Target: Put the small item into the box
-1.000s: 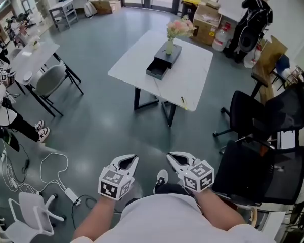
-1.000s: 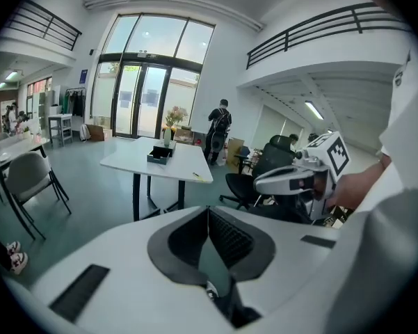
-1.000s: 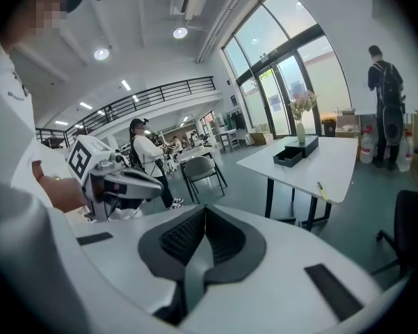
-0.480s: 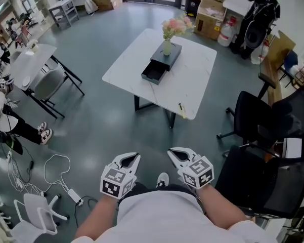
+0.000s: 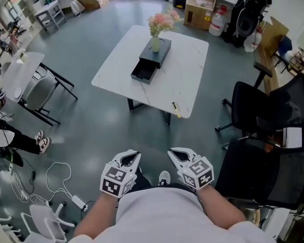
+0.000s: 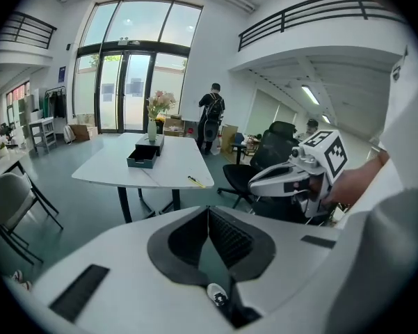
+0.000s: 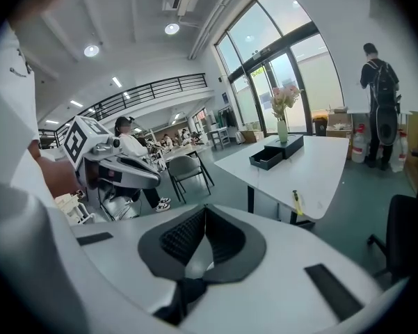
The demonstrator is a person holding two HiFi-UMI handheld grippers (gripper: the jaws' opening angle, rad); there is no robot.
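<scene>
A black box point(image 5: 155, 56) with its drawer point(image 5: 142, 74) pulled open stands on a white table point(image 5: 184, 77), under a vase of pink flowers point(image 5: 159, 25). A small yellow item point(image 5: 176, 109) lies near the table's front edge. Both grippers hang close to my body, far from the table. My left gripper point(image 5: 133, 155) is shut with nothing between its jaws, and so is my right gripper point(image 5: 173, 152). In the left gripper view the box point(image 6: 145, 154) and the yellow item point(image 6: 197, 181) sit beyond the shut tips point(image 6: 209, 211). The right gripper view shows the box point(image 7: 275, 152) and the item point(image 7: 297, 202).
Two black office chairs point(image 5: 260, 113) point(image 5: 258, 173) stand at my right. A grey chair point(image 5: 39, 90) and a side table stand at the left. Cables point(image 5: 58, 178) and a white chair point(image 5: 40, 219) lie at the lower left. Cardboard boxes point(image 5: 200, 6) and a person point(image 5: 249, 6) are beyond the table.
The table with the box has come nearer and shifted left in the head view. Both grippers have stayed shut and low in front of my body.
</scene>
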